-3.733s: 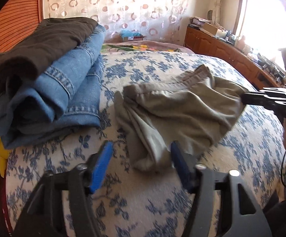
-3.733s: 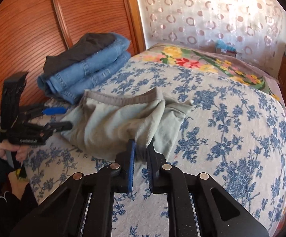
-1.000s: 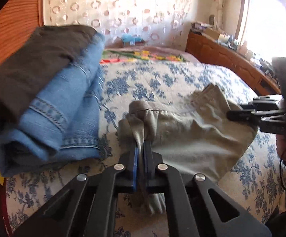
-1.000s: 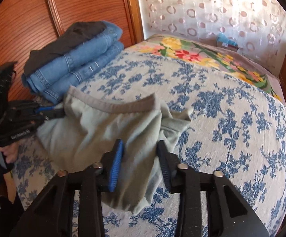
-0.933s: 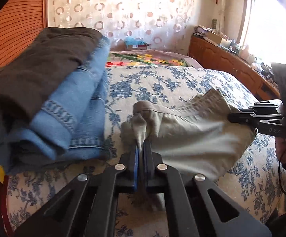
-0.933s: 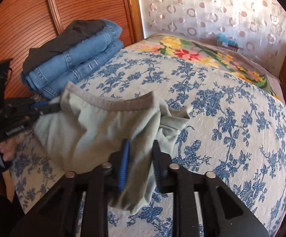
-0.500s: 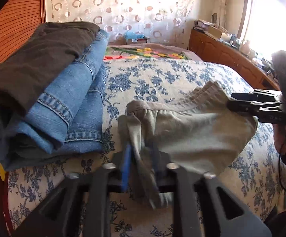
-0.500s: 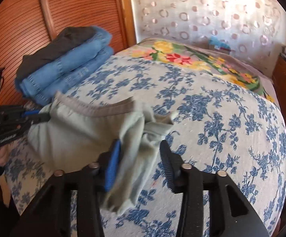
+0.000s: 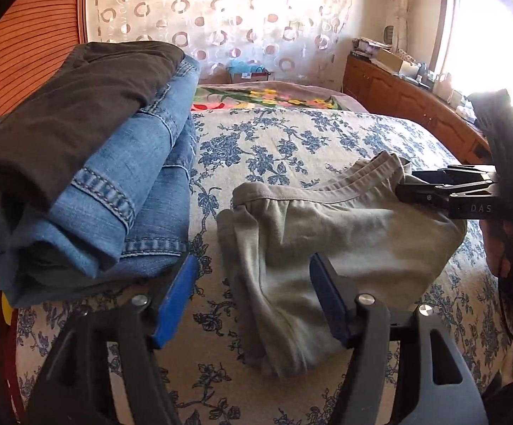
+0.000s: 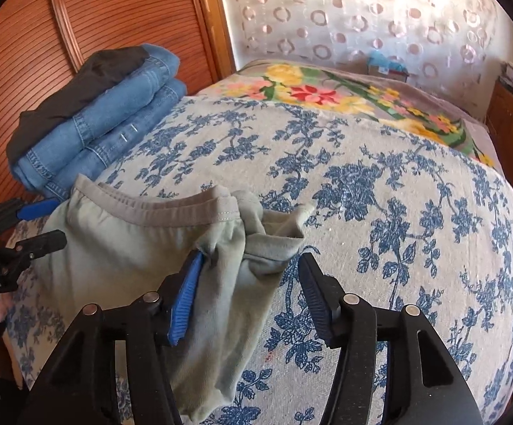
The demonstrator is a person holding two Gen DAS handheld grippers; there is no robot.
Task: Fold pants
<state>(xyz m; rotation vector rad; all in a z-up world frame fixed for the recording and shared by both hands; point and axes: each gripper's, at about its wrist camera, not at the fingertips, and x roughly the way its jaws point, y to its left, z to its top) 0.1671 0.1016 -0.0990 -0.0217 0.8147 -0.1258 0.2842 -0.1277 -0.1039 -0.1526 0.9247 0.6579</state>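
Note:
The grey-green pants lie folded into a rough rectangle on the blue-flowered bedspread, waistband at the far edge. They also show in the right wrist view. My left gripper is open and empty, its jaws straddling the near left edge of the pants. My right gripper is open and empty over the right side of the pants, where loose cloth bunches. Each gripper shows in the other's view: the right one and the left one.
A stack of folded jeans with a dark garment on top lies at the left, close to the pants; it also shows in the right wrist view. A wooden wardrobe stands behind. A wooden dresser runs along the right. A floral blanket lies farther up the bed.
Both grippers were shut on the pants about a second ago; both have opened and let go. The pants have settled flat on the bed, and both grippers have drawn back slightly.

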